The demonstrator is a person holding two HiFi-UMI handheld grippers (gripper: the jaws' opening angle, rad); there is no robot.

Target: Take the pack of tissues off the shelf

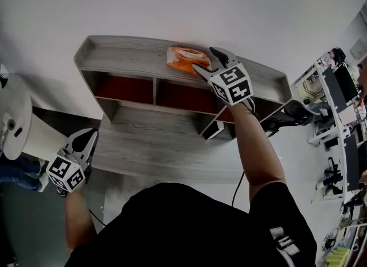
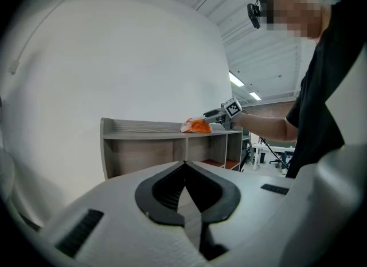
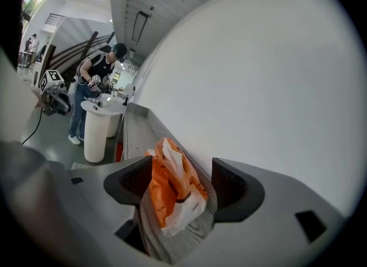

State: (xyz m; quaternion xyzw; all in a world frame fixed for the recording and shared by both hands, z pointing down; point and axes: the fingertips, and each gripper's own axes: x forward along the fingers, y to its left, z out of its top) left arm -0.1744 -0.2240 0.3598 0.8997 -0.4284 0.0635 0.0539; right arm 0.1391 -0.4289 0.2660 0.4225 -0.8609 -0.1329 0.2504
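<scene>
The orange and white pack of tissues [image 1: 184,59] lies on the top board of the grey wooden shelf [image 1: 123,54], against the white wall. My right gripper [image 1: 202,61] reaches level along that board, its jaws standing open on either side of the pack. In the right gripper view the pack [image 3: 174,190] sits between the two dark pads, a clear gap on its right side. My left gripper [image 1: 86,140] hangs low at the left, off the shelf, shut and empty. From the left gripper view the pack [image 2: 198,126] and the right gripper [image 2: 214,116] show far off.
Below the shelf are red-backed compartments [image 1: 125,89] and a lower grey desk board [image 1: 155,145]. A white round pedestal table [image 1: 12,116] stands at the left, with a person [image 3: 92,82] working at it. Desks with equipment [image 1: 338,96] and a chair [image 1: 293,112] fill the right.
</scene>
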